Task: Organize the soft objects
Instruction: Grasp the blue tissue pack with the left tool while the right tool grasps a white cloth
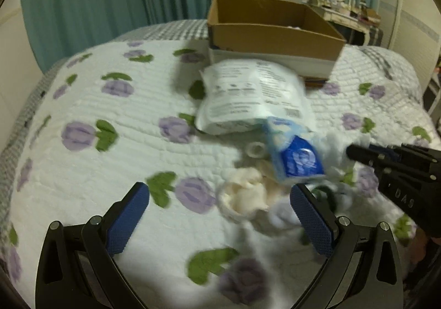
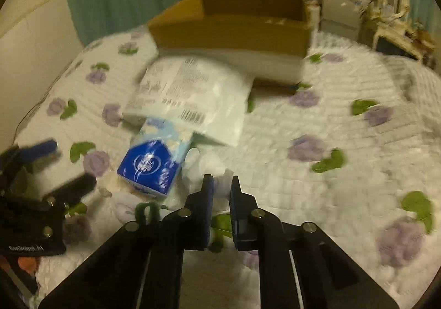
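Observation:
A heap of soft things lies on the flowered quilt (image 1: pixel 91 171). My left gripper (image 1: pixel 220 196) is open just above it, with a cream bundled cloth (image 1: pixel 245 198) between its blue pads, untouched. A blue tissue pack (image 1: pixel 297 160) (image 2: pixel 150 163) leans on the heap, below a white plastic package (image 1: pixel 248 96) (image 2: pixel 193 96). My right gripper (image 2: pixel 220 180) (image 1: pixel 351 153) has its jaws nearly together, pinching white fluffy cloth (image 2: pixel 217 167) (image 1: pixel 335 143) to the right of the pack. The left gripper (image 2: pixel 60 168) shows open at the left edge of the right wrist view.
An open cardboard box (image 1: pixel 275 36) (image 2: pixel 234 33) stands on the bed behind the package. A green loop (image 2: pixel 146 211) and a small white ring (image 1: pixel 255 149) lie in the heap. Teal curtains hang behind, and a dressing table (image 1: pixel 347 11) stands at the far right.

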Tool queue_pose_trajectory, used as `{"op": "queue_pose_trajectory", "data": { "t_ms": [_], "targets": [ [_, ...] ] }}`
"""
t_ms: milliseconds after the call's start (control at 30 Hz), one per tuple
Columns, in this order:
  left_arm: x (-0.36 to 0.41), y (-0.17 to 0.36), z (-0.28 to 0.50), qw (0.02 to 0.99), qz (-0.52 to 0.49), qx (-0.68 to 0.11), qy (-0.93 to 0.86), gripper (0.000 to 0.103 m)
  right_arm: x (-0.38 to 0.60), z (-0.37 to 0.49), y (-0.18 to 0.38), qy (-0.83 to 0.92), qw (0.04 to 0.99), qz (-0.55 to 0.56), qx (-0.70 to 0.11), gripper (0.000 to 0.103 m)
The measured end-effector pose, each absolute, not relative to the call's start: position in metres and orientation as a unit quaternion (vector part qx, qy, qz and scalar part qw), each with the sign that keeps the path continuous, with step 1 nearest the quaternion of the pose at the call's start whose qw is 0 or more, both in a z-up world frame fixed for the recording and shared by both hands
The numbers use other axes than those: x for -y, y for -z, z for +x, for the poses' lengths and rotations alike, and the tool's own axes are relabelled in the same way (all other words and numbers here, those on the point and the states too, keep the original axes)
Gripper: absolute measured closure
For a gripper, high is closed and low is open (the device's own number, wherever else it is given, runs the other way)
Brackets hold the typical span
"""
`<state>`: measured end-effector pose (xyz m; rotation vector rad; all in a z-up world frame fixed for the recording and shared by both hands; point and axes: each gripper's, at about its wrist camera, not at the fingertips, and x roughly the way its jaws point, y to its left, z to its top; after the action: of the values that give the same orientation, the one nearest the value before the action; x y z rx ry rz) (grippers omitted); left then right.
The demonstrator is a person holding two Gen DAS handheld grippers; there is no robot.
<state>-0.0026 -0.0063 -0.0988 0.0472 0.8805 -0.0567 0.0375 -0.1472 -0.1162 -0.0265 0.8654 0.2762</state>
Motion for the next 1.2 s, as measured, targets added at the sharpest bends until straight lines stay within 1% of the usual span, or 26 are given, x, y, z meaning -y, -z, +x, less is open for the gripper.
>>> {"op": "queue_pose_trajectory", "data": {
  "t_ms": [100,233,333,400,467,533,567,600,633,667,733,867,1000,1200],
  "targets": [
    [0.021,0.099,-0.005,0.899,0.023,-0.434,0.046,0.000,0.156,0.027,0.102,-0.129,0.909,-0.002,-0.396,0.092],
    [0.037,0.097,0.001,0.901,0.039,-0.429,0.040,0.000,0.162,0.027,0.097,-0.122,0.914,0.008,-0.387,0.092],
    [0.045,0.100,0.013,0.899,0.031,-0.434,0.045,0.005,0.172,0.029,0.095,-0.110,0.916,0.019,-0.386,0.092],
    [0.053,0.106,0.022,0.893,0.037,-0.445,0.045,0.015,0.176,0.031,0.097,-0.105,0.914,0.025,-0.390,0.092],
    [0.060,0.114,0.029,0.887,0.039,-0.456,0.053,0.021,0.178,0.034,0.100,-0.103,0.912,0.031,-0.396,0.092],
    [0.065,0.118,0.033,0.885,0.037,-0.460,0.060,0.023,0.178,0.036,0.102,-0.101,0.910,0.031,-0.401,0.092],
    [0.068,0.120,0.035,0.884,0.036,-0.461,0.064,0.027,0.177,0.037,0.102,-0.100,0.909,0.029,-0.403,0.092],
    [0.070,0.122,0.037,0.884,0.037,-0.462,0.069,0.034,0.176,0.038,0.103,-0.101,0.908,0.027,-0.405,0.092],
    [0.072,0.124,0.038,0.883,0.040,-0.462,0.070,0.040,0.175,0.038,0.103,-0.102,0.908,0.025,-0.405,0.092],
    [0.073,0.126,0.040,0.883,0.044,-0.462,0.067,0.048,0.175,0.038,0.103,-0.103,0.908,0.023,-0.406,0.092],
    [0.073,0.128,0.040,0.885,0.043,-0.460,0.059,0.050,0.174,0.038,0.104,-0.102,0.908,0.020,-0.406,0.092],
    [0.069,0.121,0.030,0.892,0.038,-0.446,0.067,0.060,0.175,0.036,0.102,-0.102,0.909,0.020,-0.403,0.092],
    [0.062,0.108,0.018,0.896,0.030,-0.436,0.076,0.066,0.176,0.030,0.097,-0.101,0.913,0.019,-0.394,0.092],
    [0.051,0.087,0.002,0.904,0.016,-0.417,0.092,0.071,0.172,0.021,0.085,-0.102,0.918,0.013,-0.383,0.092]
  ]
}}
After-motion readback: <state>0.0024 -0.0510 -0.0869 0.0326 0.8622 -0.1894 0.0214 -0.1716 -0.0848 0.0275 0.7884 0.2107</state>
